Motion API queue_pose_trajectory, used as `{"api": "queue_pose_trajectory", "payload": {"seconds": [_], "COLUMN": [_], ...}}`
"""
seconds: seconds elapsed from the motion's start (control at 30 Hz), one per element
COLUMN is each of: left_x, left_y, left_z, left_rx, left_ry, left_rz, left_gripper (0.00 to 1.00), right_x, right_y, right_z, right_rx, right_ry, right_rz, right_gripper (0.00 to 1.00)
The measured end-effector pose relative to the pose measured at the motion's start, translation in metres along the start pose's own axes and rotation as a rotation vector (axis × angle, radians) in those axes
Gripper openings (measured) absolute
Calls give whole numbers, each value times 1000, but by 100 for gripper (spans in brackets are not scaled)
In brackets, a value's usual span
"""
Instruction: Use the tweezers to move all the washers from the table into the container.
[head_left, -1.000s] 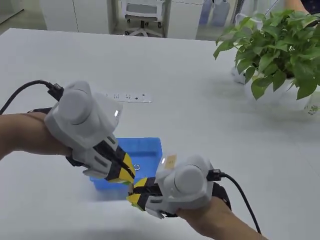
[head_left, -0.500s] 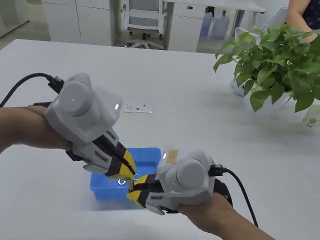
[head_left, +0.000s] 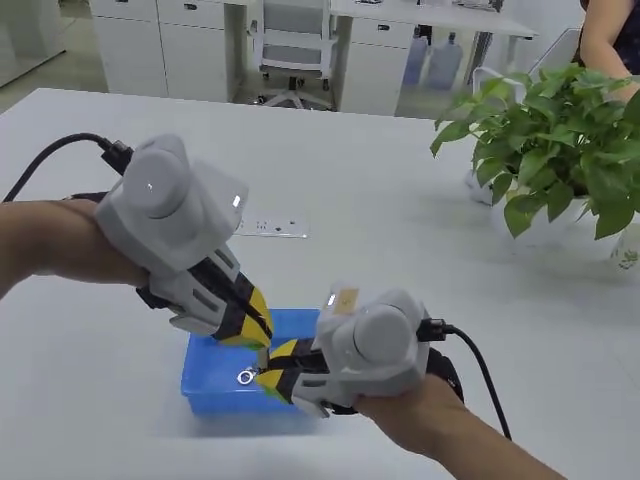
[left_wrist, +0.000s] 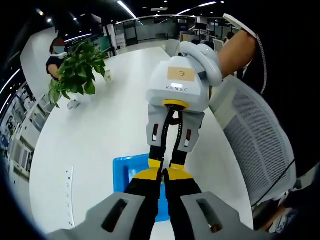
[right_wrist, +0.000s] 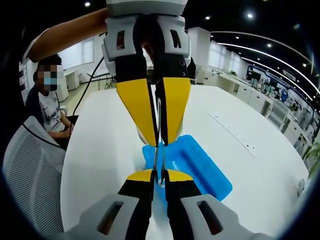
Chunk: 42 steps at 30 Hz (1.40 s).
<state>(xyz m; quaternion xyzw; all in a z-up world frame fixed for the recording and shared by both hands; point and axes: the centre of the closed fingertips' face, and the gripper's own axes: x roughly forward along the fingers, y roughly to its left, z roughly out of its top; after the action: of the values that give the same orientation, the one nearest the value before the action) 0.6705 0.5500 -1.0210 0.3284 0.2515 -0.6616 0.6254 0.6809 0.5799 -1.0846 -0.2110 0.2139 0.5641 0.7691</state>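
Where the two sets of tongs met tip to tip, a smooth, matt white worktop stretched away on every side. The room beyond it was an office, with pale cabinets and a wheeled office chair far past the tongs. A potted plant with broad green leaves stood well off to the right of the right tongs. A flat white power strip lay on the worktop beyond the left tongs.

Directly under both sets of tips sat the container, a shallow rectangular tray of glossy blue plastic with rounded corners. One washer, a small metal ring, lay inside it, just left of the right tongs' tips.

The left tongs, black with yellow pads, were clenched on the tweezers, a thin strip of bright metal running down from between those pads. The right tongs were clenched as well, their yellow tips closed on the tweezers' lower end above the tray.
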Motion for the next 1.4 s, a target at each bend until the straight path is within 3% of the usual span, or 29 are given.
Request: {"api": "queue_pose_trajectory", "payload": {"seconds": [0.83, 1.4], "left_x": [20, 37], "left_y": [42, 55], "left_z": [-28, -46], "left_rx": [-20, -31], "left_ry": [9, 14], "left_rz": [34, 37], "left_gripper": [7, 7], "right_x": [31, 50], "right_y": [-38, -51], "right_z": [-17, -36], "right_rx": [14, 17], "right_ry": [-13, 19], "right_rz": [5, 11], "right_gripper": [10, 10]}}
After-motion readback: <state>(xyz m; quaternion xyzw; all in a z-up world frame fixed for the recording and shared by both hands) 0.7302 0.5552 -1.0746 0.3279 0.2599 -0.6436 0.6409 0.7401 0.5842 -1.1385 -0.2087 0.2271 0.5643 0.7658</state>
